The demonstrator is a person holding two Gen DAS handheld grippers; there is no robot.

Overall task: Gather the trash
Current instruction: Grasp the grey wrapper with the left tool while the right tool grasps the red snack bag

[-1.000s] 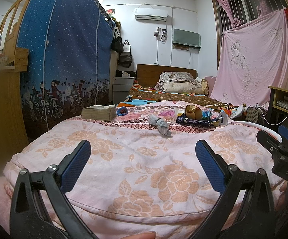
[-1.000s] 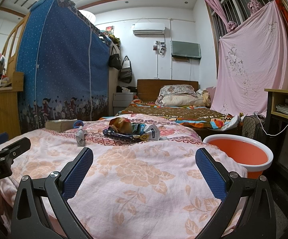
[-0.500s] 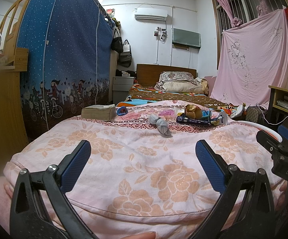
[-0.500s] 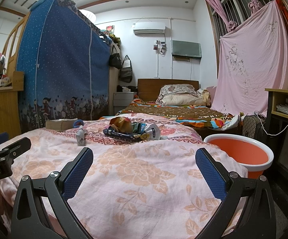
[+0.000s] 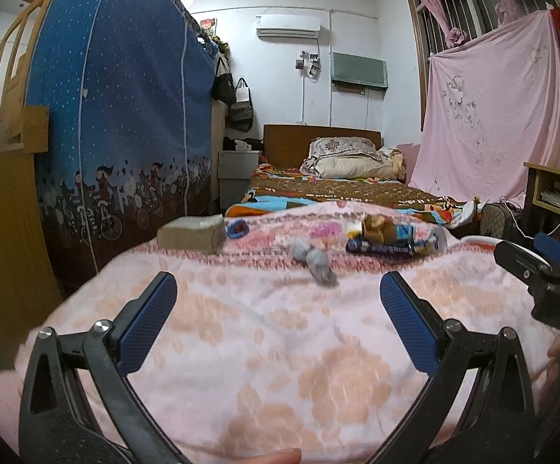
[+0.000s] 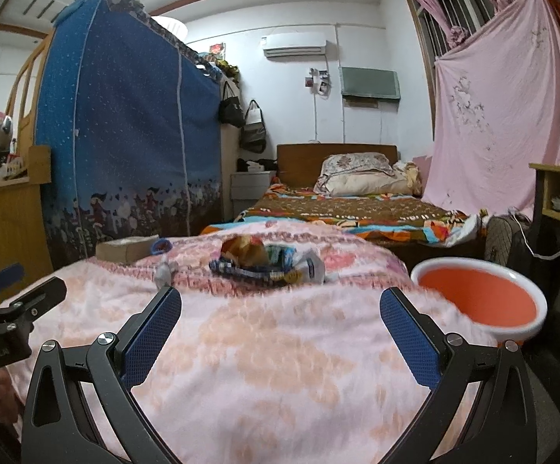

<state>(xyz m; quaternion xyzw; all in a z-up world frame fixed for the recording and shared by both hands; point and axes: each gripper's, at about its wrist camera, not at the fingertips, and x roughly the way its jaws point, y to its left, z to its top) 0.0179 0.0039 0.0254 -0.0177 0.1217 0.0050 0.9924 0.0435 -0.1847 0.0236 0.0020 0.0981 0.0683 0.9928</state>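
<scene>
Two views, both blurry. Left wrist view first: the left tool (image 5: 278, 305) is hovering w/ its blue-padded fingers (image 5: 146, 324) spread wide, nothing betw. them, above the pink floral-print blanket (image 5: 280, 348) that is covering the near bed. Trash is lying toward the far end of that blanket: a crumpled grey paper wad (image 5: 316, 261) is sitting closest, approx. centre, and just right of it a heap of colourful snack wrappers w/ a dark blue packet in front (image 5: 390, 237) is resting beside a brownish crumpled piece. A flat tan book-like block (image 5: 190, 234) is lying to the left, w/ a small blue round item (image 5: 237, 229) just beside it. The right tool (image 5: 539, 266) is showing at the right edge; only one side of it is visible here. A fingertip is peeking in at the bottom edge.

Right wrist view: the right tool (image 6: 280, 309) is likewise gaping open and empty over the same blanket (image 6: 280, 367). The wrapper heap (image 6: 268, 261) is lying ahead, near centre, w/ the grey wad (image 6: 163, 270) to its left and the tan block (image 6: 127, 249) farther left. An orange round plastic basin w/ a white rim (image 6: 477, 301) is standing on the floor just off the blanket's right side, apart from the trash. The left tool (image 6: 12, 309) is poking in at the left edge.
</scene>
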